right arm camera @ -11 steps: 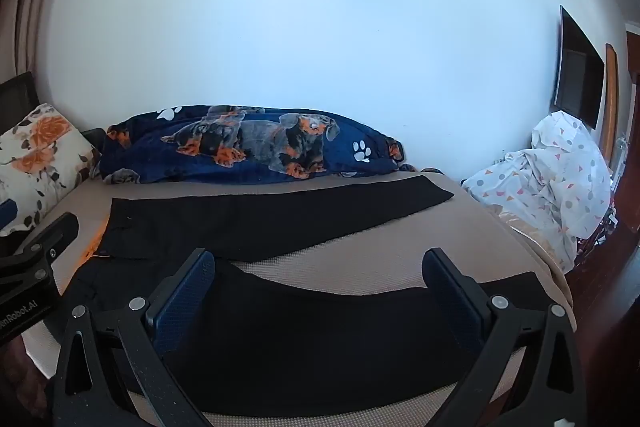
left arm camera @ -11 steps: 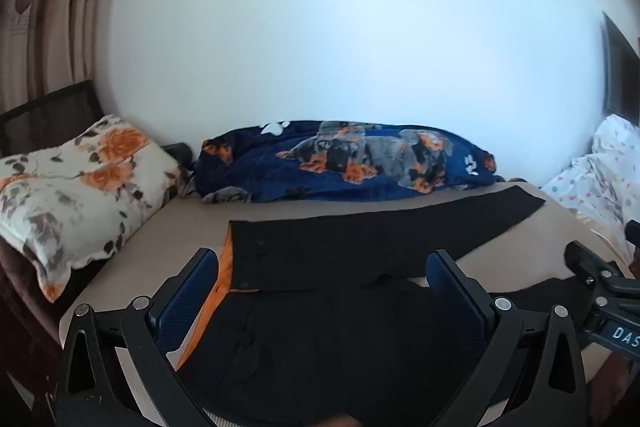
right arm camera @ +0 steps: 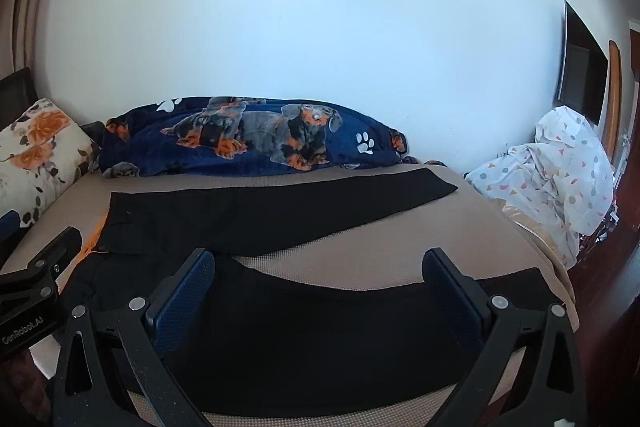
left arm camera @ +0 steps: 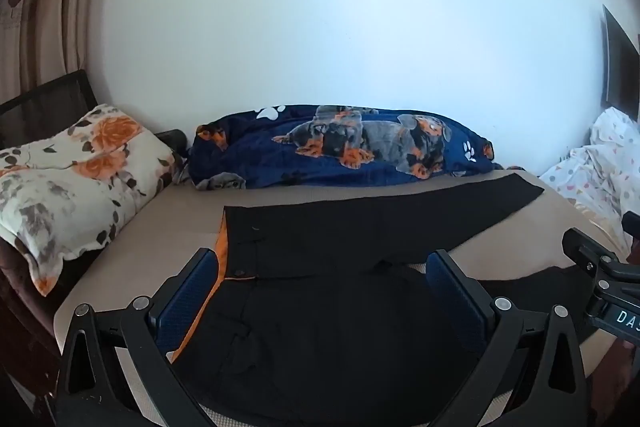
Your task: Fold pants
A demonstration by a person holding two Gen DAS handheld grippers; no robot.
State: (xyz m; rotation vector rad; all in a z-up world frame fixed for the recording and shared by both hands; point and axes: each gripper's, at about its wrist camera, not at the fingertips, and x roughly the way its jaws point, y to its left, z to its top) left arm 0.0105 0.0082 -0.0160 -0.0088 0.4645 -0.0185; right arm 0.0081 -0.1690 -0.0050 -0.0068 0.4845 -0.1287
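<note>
Bed: black pants spread, legs running rightward; left tool over waist, right tool over near leg, both wide open, empty.

One pants, one blanket, one pillow, two tongs.

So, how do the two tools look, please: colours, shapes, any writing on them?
The left tool and the right tool look alike: black frames with triangular cut-outs and silver bolts, each with two flat fingers with dark blue textured pads. White lettering reads "GenRobot.AI" on the left one and "DAS" on the right. No cables or sleeves show.
</note>
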